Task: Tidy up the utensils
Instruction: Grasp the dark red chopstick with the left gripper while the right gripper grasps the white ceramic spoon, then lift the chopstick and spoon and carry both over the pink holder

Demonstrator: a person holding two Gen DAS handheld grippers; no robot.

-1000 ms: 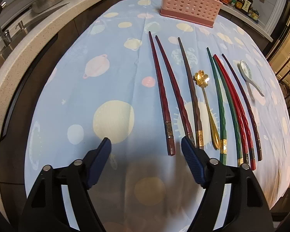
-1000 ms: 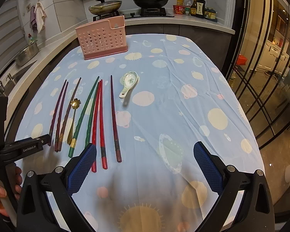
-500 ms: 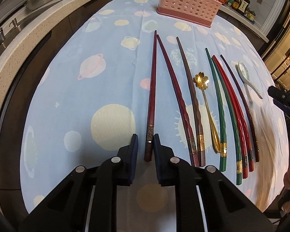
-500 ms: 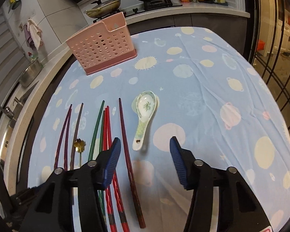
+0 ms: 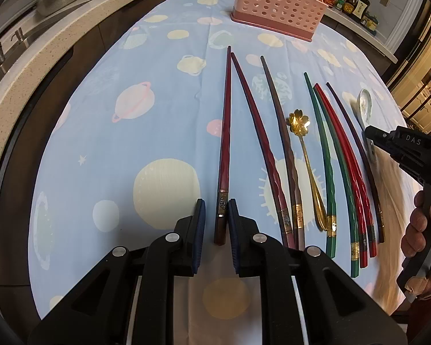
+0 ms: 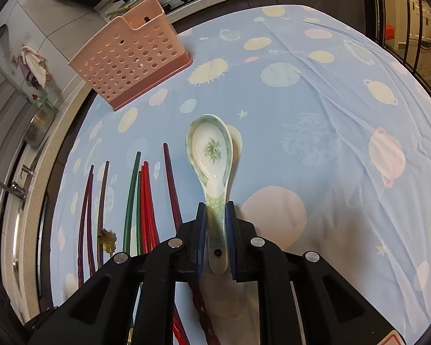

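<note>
My left gripper point(image 5: 217, 208) is shut on the near end of a dark red chopstick point(image 5: 225, 132), which points away toward the pink perforated utensil holder point(image 5: 275, 0). To its right lie more chopsticks, dark red point(image 5: 258, 132), brown point(image 5: 281, 132), green point(image 5: 321, 143) and red point(image 5: 342, 155), and a gold flower spoon point(image 5: 304, 155). My right gripper point(image 6: 216, 211) is shut on the handle of a white and green ceramic spoon point(image 6: 211, 149), bowl pointing toward the holder point(image 6: 129, 60). The right gripper also shows in the left wrist view point(image 5: 388, 141).
A blue planet-print cloth point(image 6: 316, 115) covers the table. A stone counter with a sink point(image 5: 11, 43) runs along the left. Sauce bottles point(image 5: 350, 0) stand behind the holder. Glass doors point(image 6: 416, 14) are on the right.
My right gripper moved forward and closed on the ceramic spoon's handle. My left gripper stays shut on the dark red chopstick, which has swung toward its neighbour at the far tip.
</note>
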